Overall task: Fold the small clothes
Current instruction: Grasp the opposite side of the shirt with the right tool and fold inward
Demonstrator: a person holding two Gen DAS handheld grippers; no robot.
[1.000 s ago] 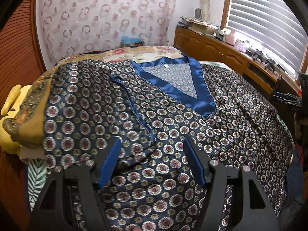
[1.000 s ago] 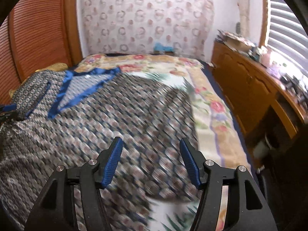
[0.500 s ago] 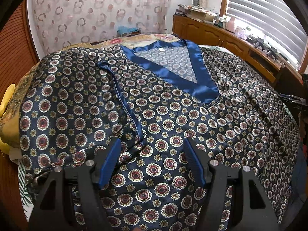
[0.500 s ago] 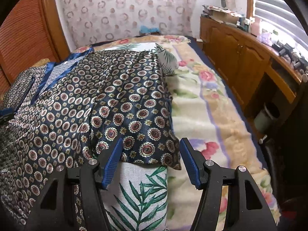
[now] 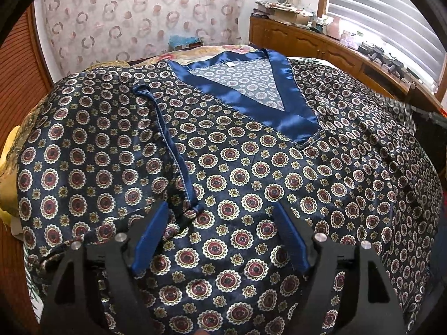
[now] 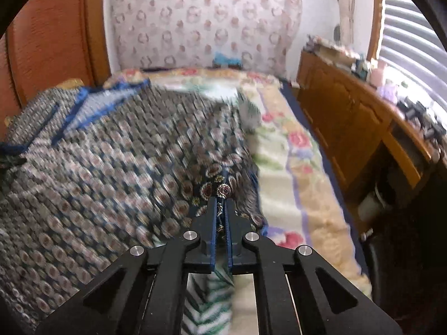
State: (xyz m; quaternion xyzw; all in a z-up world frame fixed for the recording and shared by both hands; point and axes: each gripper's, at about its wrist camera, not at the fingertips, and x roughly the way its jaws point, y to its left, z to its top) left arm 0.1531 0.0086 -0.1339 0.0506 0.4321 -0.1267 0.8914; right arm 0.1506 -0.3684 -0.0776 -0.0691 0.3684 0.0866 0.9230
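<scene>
Right wrist view: right gripper jaws pinched on patterned shirt hem.

Glossy satin top; fleecy blanket; polished wooden cabinet.

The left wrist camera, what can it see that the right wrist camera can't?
Only the left wrist view shows the open left gripper hovering over the patterned top, whose blue V-neck looks sharp and close; its jaws have just been opening, with nothing pinched between them. Only the right wrist view shows the right gripper, which has just closed, shut on the top's edge, plus the bare flowery blanket beside it. Both show the top, the circle-print curtain, the wooden cabinets and the window blinds.
</scene>
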